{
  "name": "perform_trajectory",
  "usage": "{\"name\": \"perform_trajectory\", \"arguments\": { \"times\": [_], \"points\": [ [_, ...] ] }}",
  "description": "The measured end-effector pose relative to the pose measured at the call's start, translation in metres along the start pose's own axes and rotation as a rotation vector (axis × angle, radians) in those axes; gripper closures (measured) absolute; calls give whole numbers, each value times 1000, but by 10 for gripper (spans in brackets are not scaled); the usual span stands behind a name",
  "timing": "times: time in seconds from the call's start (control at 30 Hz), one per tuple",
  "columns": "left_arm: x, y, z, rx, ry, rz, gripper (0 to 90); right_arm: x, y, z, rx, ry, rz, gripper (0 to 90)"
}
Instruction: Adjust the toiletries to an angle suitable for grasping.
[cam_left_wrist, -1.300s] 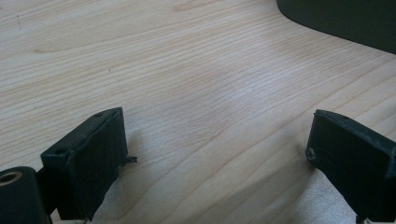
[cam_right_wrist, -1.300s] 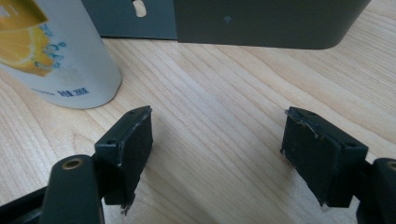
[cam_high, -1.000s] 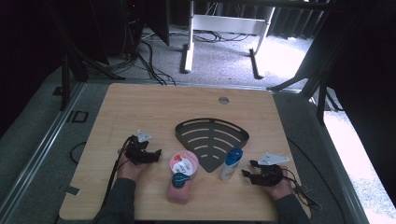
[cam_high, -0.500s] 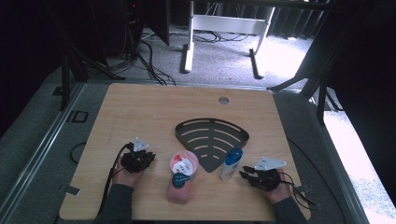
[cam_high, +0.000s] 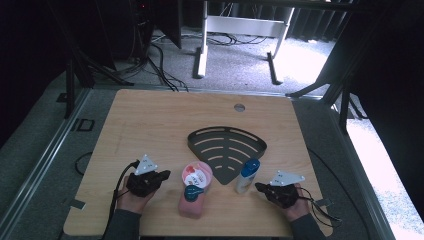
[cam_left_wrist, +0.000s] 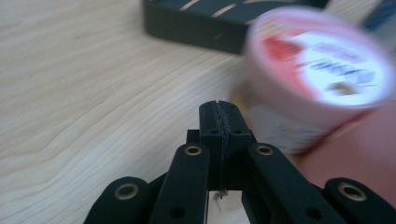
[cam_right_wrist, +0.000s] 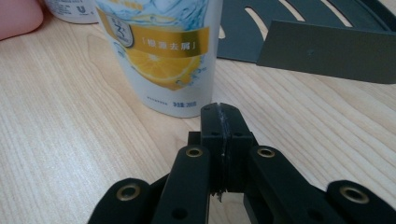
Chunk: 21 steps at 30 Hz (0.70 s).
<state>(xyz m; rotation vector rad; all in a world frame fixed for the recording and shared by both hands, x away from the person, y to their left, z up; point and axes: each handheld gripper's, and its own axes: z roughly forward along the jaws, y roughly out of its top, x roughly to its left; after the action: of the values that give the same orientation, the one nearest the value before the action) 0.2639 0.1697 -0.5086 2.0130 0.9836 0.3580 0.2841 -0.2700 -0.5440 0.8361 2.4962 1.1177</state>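
From above, I see my left gripper (cam_high: 162, 176) and right gripper (cam_high: 261, 188) resting low over the near edge of the wooden table (cam_high: 150, 120), each in one of my hands, with the things I am working with lined up between them. My left gripper's jaws have just been closing and now meet flat against each other with nothing between them, as the left gripper view (cam_left_wrist: 219, 108) makes plain; just ahead and to their right stands the pink-rimmed tub (cam_left_wrist: 322, 70), blurred, its red-and-white lid facing up. In the high view that tub (cam_high: 196, 174) sits at the far end of a pink bottle (cam_high: 191, 205) lying on its side, a dark teal cap (cam_high: 192, 192) showing on top; I cannot tell whether tub and bottle touch. My right gripper's jaws have likewise just been closing and are pressed together, empty, in the right gripper view (cam_right_wrist: 220, 111), pointing at the foot of a white bottle (cam_right_wrist: 163, 56) printed with lemon slices, close in front but apart from it. That white bottle (cam_high: 247, 176), blue-capped, stands upright against the near edge of the black slotted fan-shaped rack (cam_high: 226, 145).
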Motion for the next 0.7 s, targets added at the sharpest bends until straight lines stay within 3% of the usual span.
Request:
{"name": "perform_trajectory", "arguments": {
  "times": [0.03, 0.4, 0.57, 0.6, 0.7],
  "points": [
    [-6, 3, -3, -2, -14, 22, 894, 0, 0, 0, 2, 0, -3, 880],
    [-31, 21, -19, -56, -49, 55, 789, -5, -2, -3, -11, -5, 0, 835],
    [-35, 27, -25, -82, -55, 44, 750, -5, -2, -3, -9, -8, -5, 824],
    [-40, 36, -34, -118, -77, 44, 747, -4, -3, -2, -2, -8, -6, 820],
    [-49, 44, -41, -139, -102, 72, 747, -4, -2, -2, -2, -7, -8, 819]
  ]
}}
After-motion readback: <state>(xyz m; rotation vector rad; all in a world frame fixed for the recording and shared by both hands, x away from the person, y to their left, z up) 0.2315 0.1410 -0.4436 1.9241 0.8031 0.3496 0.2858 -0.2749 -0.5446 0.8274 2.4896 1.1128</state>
